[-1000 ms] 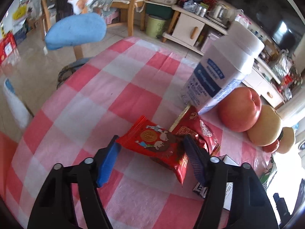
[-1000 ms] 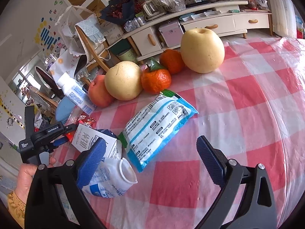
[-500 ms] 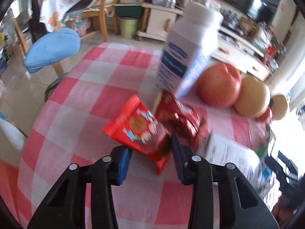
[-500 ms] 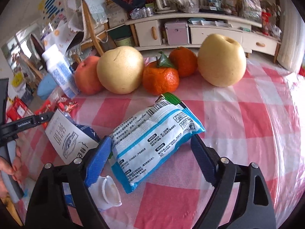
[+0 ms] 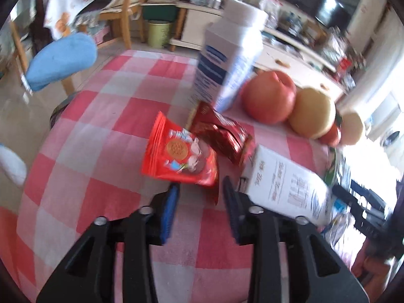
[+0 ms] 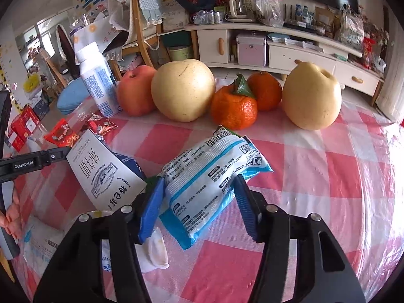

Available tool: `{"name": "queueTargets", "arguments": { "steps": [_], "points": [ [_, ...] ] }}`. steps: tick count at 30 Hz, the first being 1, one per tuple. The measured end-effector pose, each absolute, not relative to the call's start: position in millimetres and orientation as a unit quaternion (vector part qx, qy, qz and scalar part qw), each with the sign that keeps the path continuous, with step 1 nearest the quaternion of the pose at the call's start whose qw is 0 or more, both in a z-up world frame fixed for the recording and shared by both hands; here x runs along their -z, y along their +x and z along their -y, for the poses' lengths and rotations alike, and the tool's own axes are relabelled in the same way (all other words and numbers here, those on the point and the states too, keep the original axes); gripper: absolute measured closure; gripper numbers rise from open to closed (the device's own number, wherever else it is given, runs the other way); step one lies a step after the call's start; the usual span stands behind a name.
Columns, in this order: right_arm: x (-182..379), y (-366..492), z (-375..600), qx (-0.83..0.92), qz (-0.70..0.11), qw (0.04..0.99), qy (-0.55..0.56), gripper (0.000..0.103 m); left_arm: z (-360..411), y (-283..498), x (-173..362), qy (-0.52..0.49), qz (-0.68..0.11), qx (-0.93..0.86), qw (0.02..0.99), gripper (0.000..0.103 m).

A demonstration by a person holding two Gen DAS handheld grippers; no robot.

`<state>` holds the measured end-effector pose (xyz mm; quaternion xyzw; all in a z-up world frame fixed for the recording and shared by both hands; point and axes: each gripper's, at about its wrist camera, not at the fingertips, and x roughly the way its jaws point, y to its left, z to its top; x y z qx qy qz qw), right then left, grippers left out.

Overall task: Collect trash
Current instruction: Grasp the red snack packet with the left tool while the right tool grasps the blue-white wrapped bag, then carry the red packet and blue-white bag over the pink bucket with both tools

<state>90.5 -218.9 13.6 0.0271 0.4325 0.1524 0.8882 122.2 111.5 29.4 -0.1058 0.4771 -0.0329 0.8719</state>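
In the left wrist view a red snack wrapper [image 5: 180, 155] lies on the checked tablecloth [image 5: 101, 131], its near corner between my left gripper's [image 5: 199, 199] narrowly open fingers; whether the pads touch it is unclear. A dark red wrapper [image 5: 222, 133] lies just behind. In the right wrist view a blue-and-white plastic packet [image 6: 212, 174] sits between my right gripper's [image 6: 198, 202] fingers, which stand close on both sides of it. A white milk carton [image 6: 101, 174] lies to its left, and a tipped yoghurt cup [image 6: 156, 250] lies under the left finger.
A white bottle [image 5: 229, 58] stands behind the wrappers. An apple [image 6: 136, 93], two pears [image 6: 183, 93] and two oranges [image 6: 233, 107] line the table's far side. A blue stool [image 5: 60, 63], chairs and a cabinet [image 6: 277, 50] stand beyond the table.
My left gripper has narrowed around the red wrapper's near corner and pulled back slightly. My right gripper has moved forward and narrowed around the blue-and-white packet.
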Motion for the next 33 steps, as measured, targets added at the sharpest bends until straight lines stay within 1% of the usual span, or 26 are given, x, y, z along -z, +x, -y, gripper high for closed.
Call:
{"name": "queueTargets", "arguments": {
  "steps": [1,2,4,5,7,8,9,12,14,16,19,20,21,22,23,27,33],
  "points": [
    [-13,91,221,-0.152,-0.435,0.887,0.037,0.039,-112,125,-29,-0.108,-0.473,0.032,0.874,0.054],
    [-12,93,224,-0.151,-0.436,0.886,0.051,0.036,-113,127,-28,-0.108,-0.471,0.032,0.875,0.052],
    [-11,96,229,-0.152,-0.438,0.883,0.076,0.033,-118,134,-25,-0.123,-0.469,0.029,0.874,0.048],
    [-10,99,230,-0.152,-0.440,0.881,0.086,0.029,-121,139,-22,-0.133,-0.471,0.022,0.872,0.047],
    [-11,102,231,-0.142,-0.439,0.882,0.092,0.021,-126,147,-18,-0.139,-0.475,-0.005,0.869,0.036],
    [-11,105,232,-0.130,-0.440,0.884,0.091,0.016,-127,151,-18,-0.135,-0.472,-0.017,0.871,0.035],
    [-12,106,233,-0.122,-0.439,0.885,0.091,0.015,-127,154,-18,-0.132,-0.471,-0.024,0.872,0.034],
    [-14,112,233,-0.106,-0.439,0.888,0.087,0.014,-126,167,-18,-0.110,-0.475,-0.047,0.872,0.032],
    [-12,116,231,-0.096,-0.439,0.890,0.079,0.012,-122,171,-18,-0.085,-0.475,-0.060,0.874,0.033],
    [-8,121,227,-0.093,-0.445,0.888,0.073,0.012,-120,171,-17,-0.078,-0.476,-0.056,0.874,0.047],
    [-5,127,215,-0.094,-0.448,0.888,0.043,0.010,-119,170,-17,-0.080,-0.474,-0.048,0.876,0.056],
    [-5,127,211,-0.102,-0.449,0.887,0.038,0.015,-119,170,-17,-0.082,-0.474,-0.043,0.876,0.058],
    [-6,127,207,-0.108,-0.447,0.887,0.029,0.029,-120,170,-17,-0.086,-0.473,-0.038,0.876,0.061],
    [-6,125,203,-0.109,-0.446,0.888,0.016,0.035,-120,169,-16,-0.089,-0.472,-0.034,0.877,0.062],
    [-6,124,200,-0.110,-0.445,0.889,0.004,0.047,-121,169,-16,-0.092,-0.470,-0.031,0.877,0.063],
    [-7,118,191,-0.144,-0.441,0.886,-0.018,0.057,-124,166,-15,-0.099,-0.468,-0.013,0.878,0.068],
    [-8,104,170,-0.206,-0.438,0.874,-0.041,0.060,-122,151,-15,-0.095,-0.470,0.017,0.877,0.069]
  ]
}}
